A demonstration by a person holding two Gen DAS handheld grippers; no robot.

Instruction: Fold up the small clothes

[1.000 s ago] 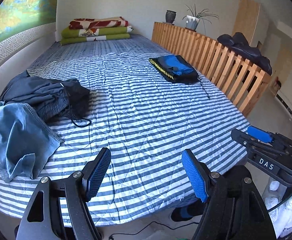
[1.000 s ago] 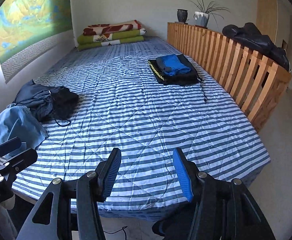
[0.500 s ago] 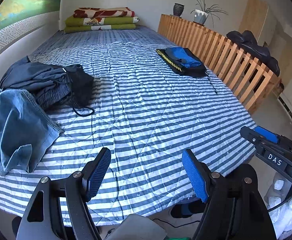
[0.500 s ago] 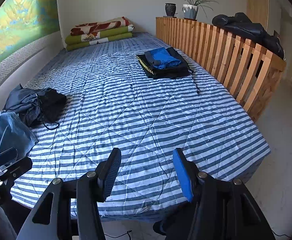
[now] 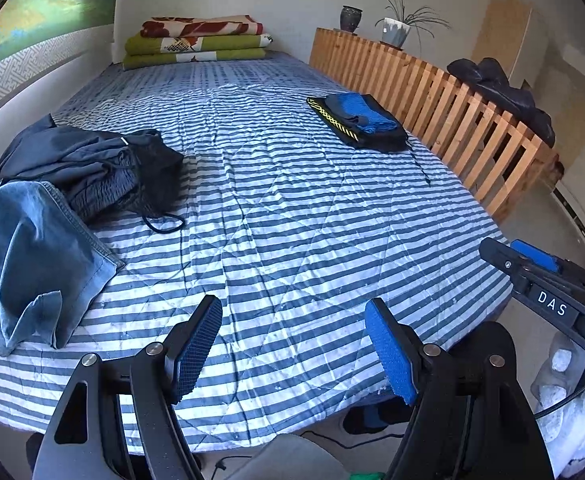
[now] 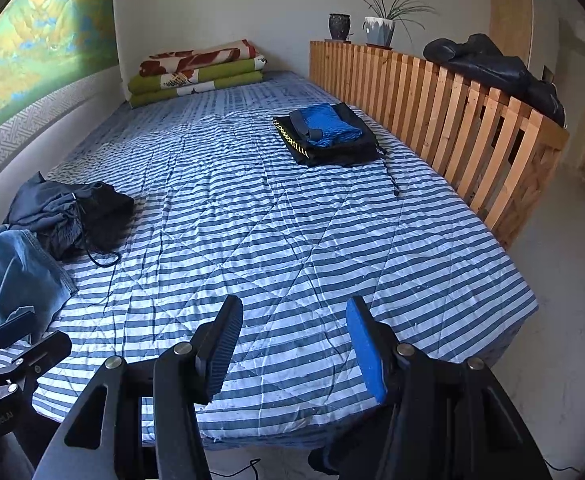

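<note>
Two crumpled garments (image 5: pixel 72 184) lying left on striped bed (image 5: pixel 292 240); folded stack (image 5: pixel 358 122) near wooden rail (image 5: pixel 472 120); both tongs (image 5: pixel 292 356) (image 6: pixel 292 348) gaping, holding nothing.

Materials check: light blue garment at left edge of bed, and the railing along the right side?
Light blue garment: looks like denim, faded matte wash with a stitched hem visible along its edge. Railing: bare light wood slats, unpainted; grain and knots show, whether sealed I cannot tell.

The left gripper (image 5: pixel 292 344), black-armed with blue ribbed pads, hangs tilted downward over the near edge of the striped bed (image 5: pixel 292 216), jaws wide apart and empty. The matching right gripper (image 6: pixel 292 344) hangs beside it, jaws narrower, also holding nothing.
</note>
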